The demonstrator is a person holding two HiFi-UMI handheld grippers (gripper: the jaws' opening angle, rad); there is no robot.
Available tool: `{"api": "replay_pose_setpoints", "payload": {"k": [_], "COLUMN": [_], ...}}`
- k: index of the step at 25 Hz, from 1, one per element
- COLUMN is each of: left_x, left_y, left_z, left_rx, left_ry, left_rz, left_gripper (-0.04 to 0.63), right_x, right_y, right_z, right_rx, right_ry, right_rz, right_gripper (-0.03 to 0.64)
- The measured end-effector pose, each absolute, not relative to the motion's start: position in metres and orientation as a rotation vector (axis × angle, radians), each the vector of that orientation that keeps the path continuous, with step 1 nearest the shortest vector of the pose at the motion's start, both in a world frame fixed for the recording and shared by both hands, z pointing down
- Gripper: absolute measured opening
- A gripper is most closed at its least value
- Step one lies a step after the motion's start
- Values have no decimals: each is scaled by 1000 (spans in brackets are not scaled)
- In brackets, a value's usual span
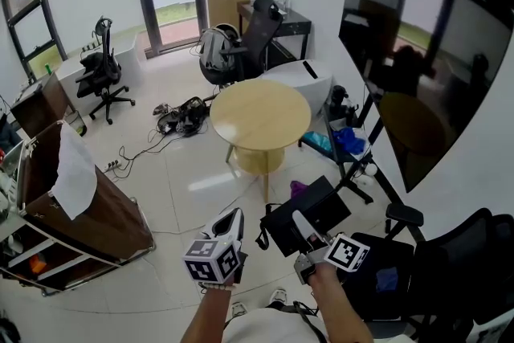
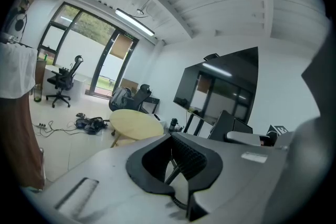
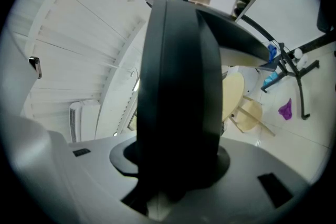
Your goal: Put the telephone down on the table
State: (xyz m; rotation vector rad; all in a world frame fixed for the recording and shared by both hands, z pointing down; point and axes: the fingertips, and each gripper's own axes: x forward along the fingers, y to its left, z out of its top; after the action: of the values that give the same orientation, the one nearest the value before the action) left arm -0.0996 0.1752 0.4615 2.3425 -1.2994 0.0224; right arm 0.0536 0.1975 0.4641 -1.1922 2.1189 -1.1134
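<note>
- right gripper (image 1: pixel 302 225): its jaws were pinched on the telephone (image 1: pixel 316 213), a flat black slab. the right gripper view showed the slab edge-on and filling the gap between the jaws.
- left gripper (image 1: pixel 231 222): its jaws appeared pressed together with nothing between them, and it gave the slab no support.
- position of the telephone: it was in the air in front of the person, low over the tiled floor (image 1: pixel 193 173). the round wooden table (image 1: pixel 261 112) stood well apart, further ahead.
- risk 1, slip: most of the slab stood out beyond the jaws. the grip was near one end, so a quick swing could probably make it pivot or slide out onto the tiles.
- risk 2, early release: opening the jaws before the slab lay over the tabletop would drop it.
- risk 3, rim strike: a low approach could knock the slab's leading edge against the table rim and lever it out of the jaws.
- risk 4, overhang: set down too near the rim, the slab might tip off the round top.
- risk 5, footing: cables and dark gear (image 1: pixel 181 118) lay on the floor just left of the table, and a purple scrap (image 1: pixel 298 189) lay nearer. a stumble there would likely jolt the grip.
</note>
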Motion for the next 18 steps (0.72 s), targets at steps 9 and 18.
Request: {"api": "replay_pose_setpoints", "payload": {"k": [9,18], "left_x": [-72,-50], "left_y": [161,150], "left_z": [462,472], "left_rx": [2334,2307], "left_ry": [-1317,-1363], "left_rz": [20,18], "left_gripper": [-15,-15], "right_x": [79,101], "right_y": [185,164], "right_z": [470,478], "right_rx": [-1184,-1151], "right_ry": [2123,2167], "right_rz": [-1148,-1153], "right_gripper": [173,175]}}
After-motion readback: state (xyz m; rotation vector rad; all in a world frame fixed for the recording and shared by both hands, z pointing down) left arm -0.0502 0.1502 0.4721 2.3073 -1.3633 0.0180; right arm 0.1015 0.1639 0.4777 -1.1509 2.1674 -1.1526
